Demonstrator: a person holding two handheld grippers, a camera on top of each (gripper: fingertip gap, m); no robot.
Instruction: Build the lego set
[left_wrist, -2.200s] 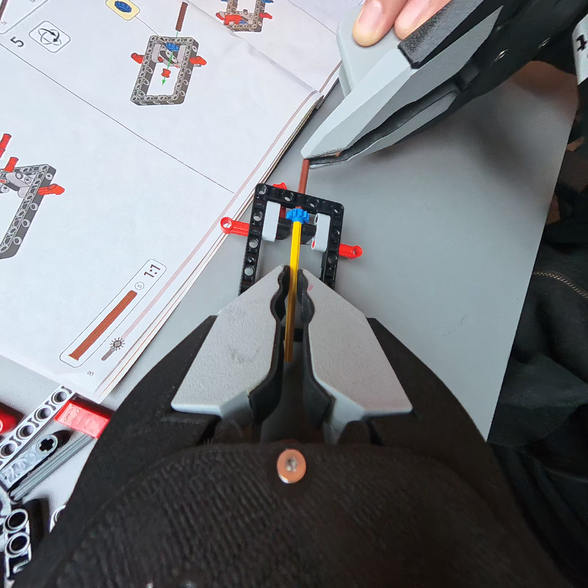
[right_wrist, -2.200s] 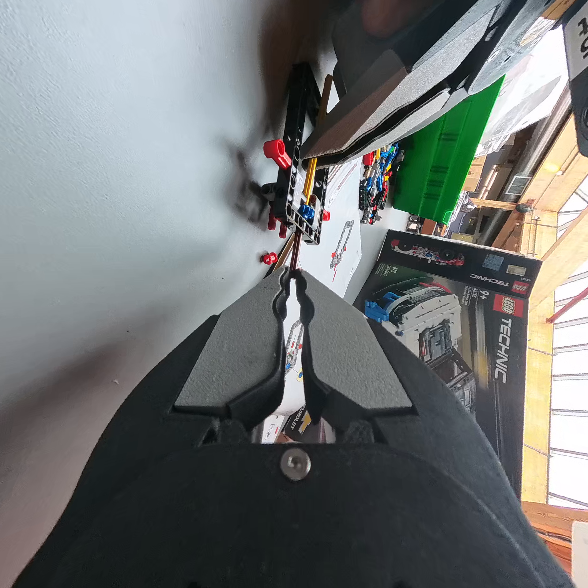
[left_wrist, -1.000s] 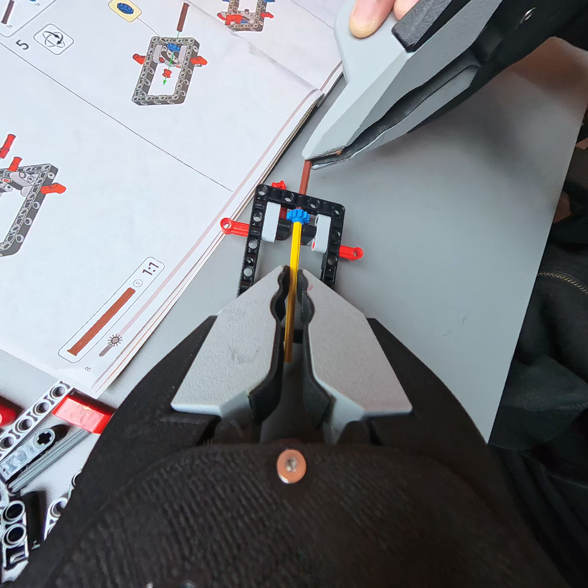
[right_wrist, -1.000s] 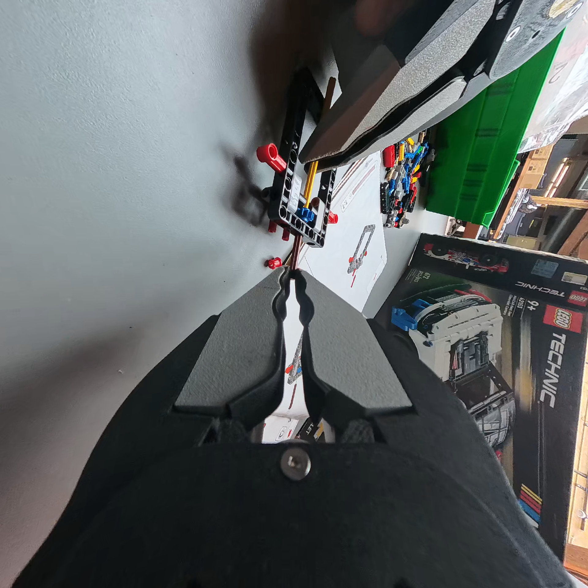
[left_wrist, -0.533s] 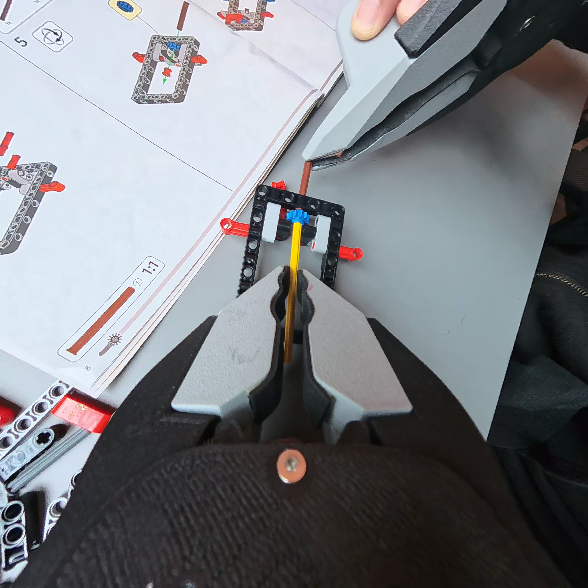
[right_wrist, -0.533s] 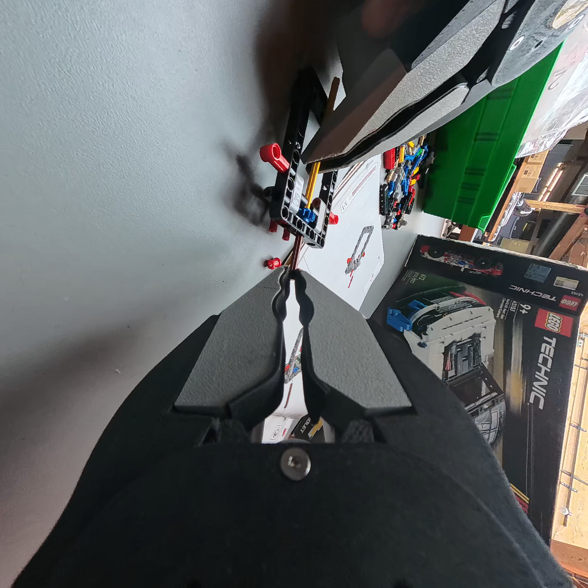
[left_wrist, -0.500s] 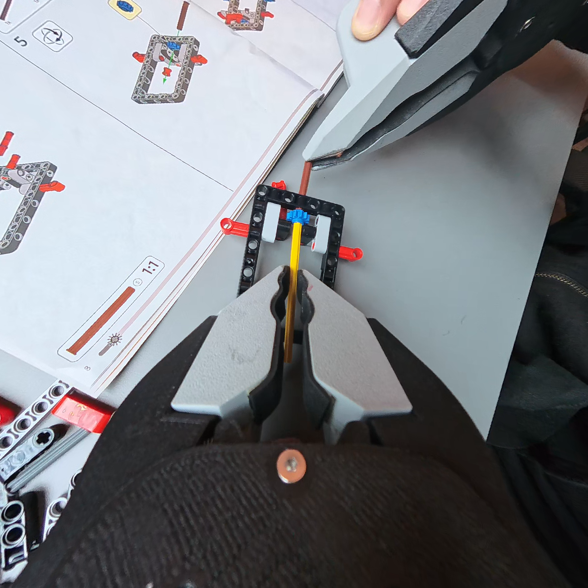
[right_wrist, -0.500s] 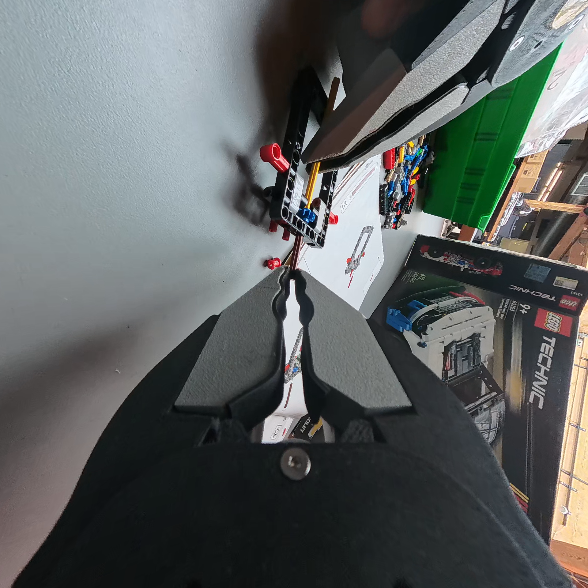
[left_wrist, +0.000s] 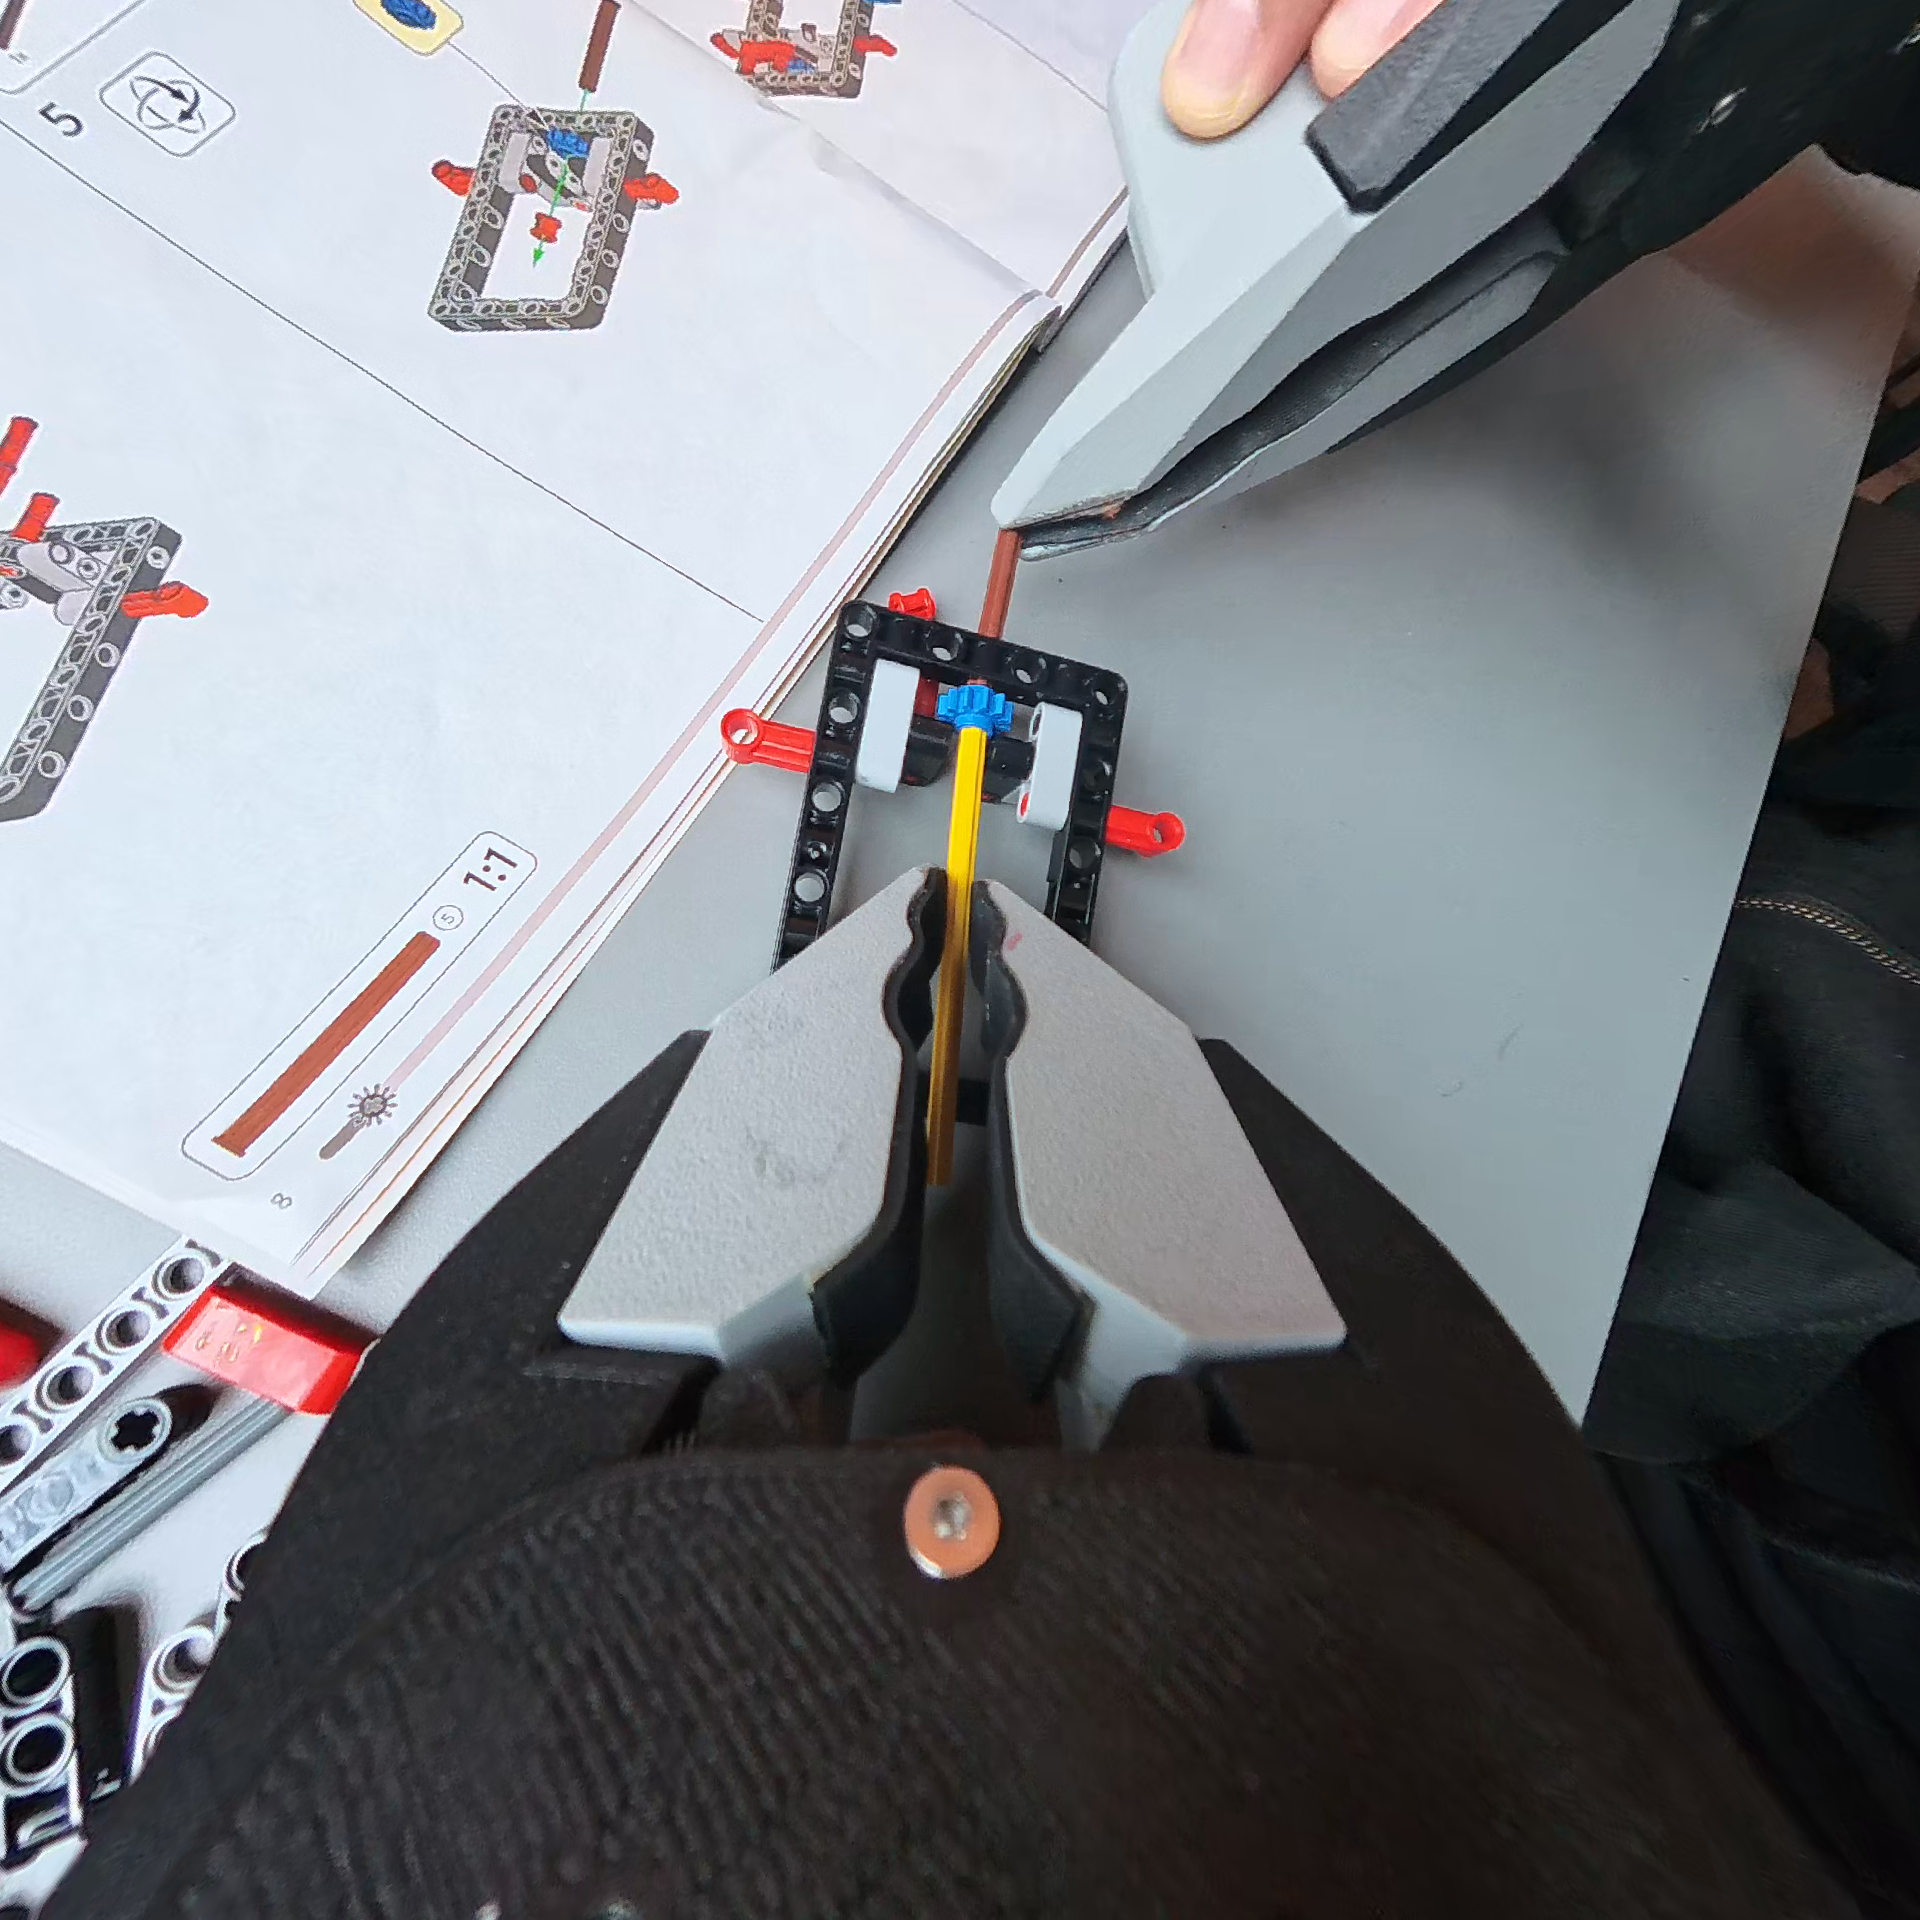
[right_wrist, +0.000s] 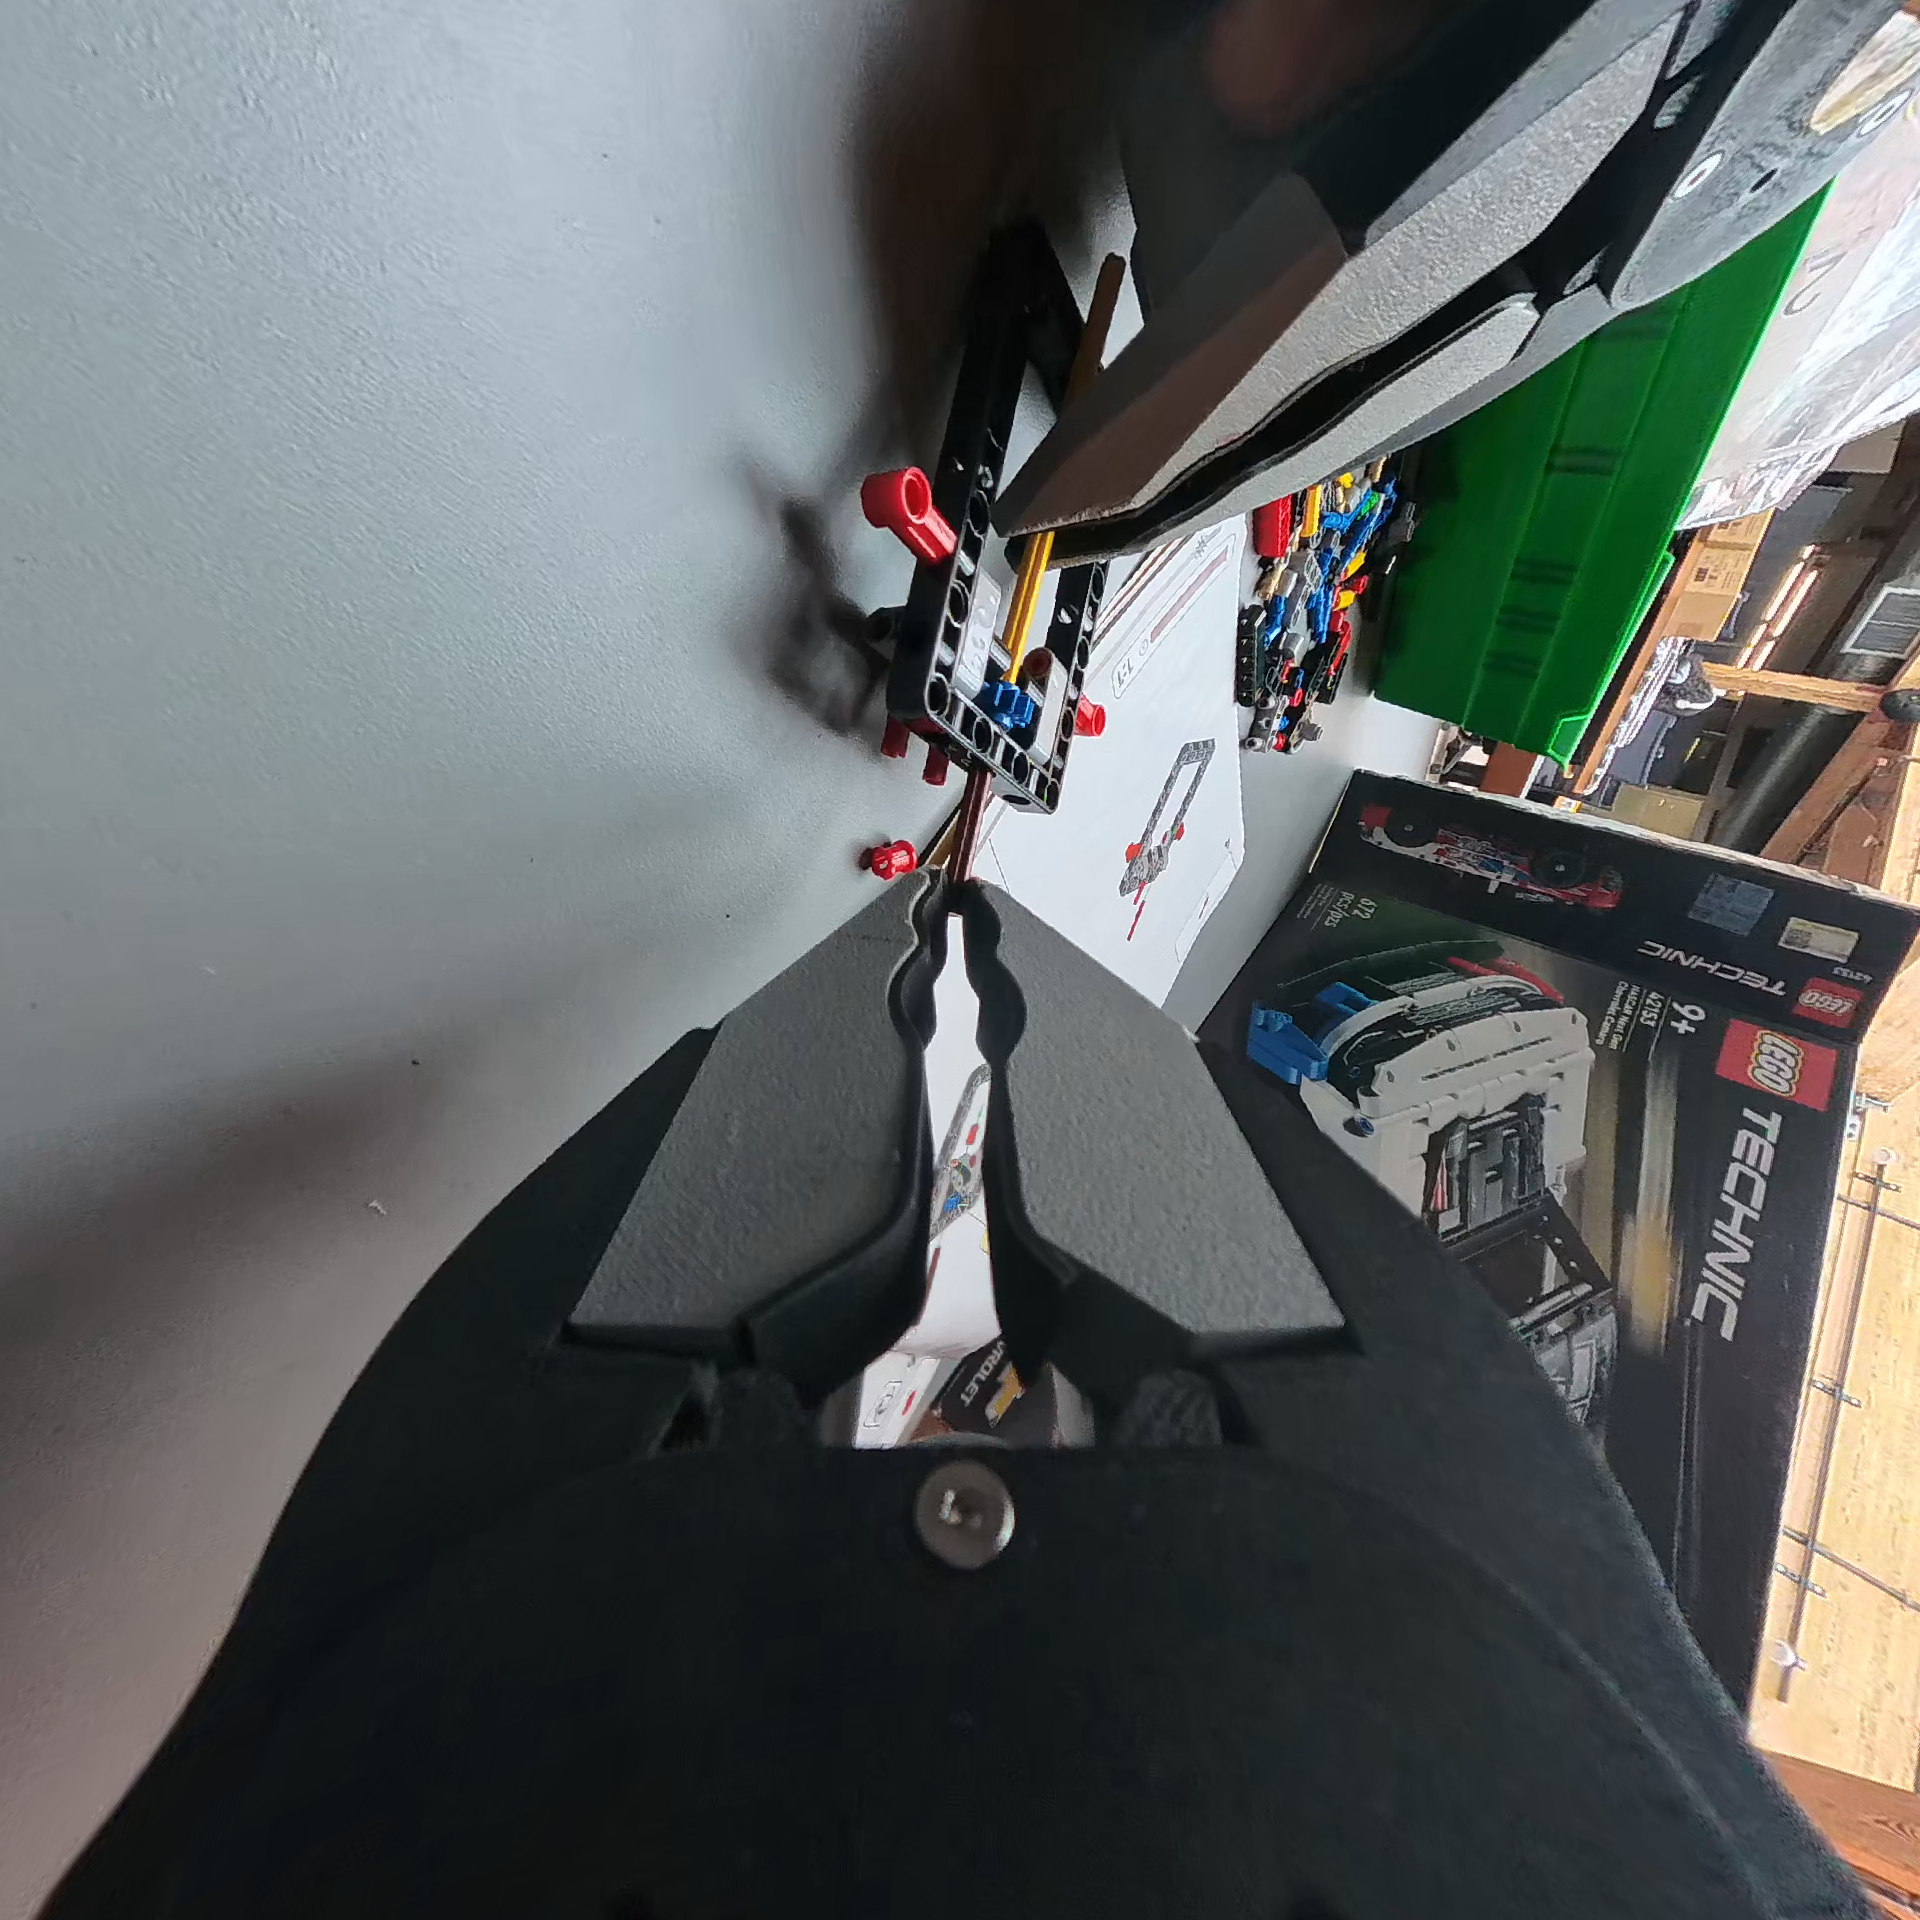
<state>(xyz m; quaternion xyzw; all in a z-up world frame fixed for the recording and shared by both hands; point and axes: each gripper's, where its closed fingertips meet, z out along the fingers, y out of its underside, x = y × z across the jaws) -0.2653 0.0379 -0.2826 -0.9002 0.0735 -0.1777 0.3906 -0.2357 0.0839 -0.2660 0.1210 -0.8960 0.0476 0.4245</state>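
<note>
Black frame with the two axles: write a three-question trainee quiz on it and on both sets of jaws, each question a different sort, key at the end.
1. True or false: the left gripper has its jaws shut on the yellow axle.
2. Multiple choice: what is on the far end of the yellow axle? A) blue gear B) red pin C) grey beam
3. Fill in: the right gripper pinches the ____ axle at the black frame.

Key: 1 true. 2 A, the blue gear. 3 brown; the brown axle meets the frame's far bar.
</note>
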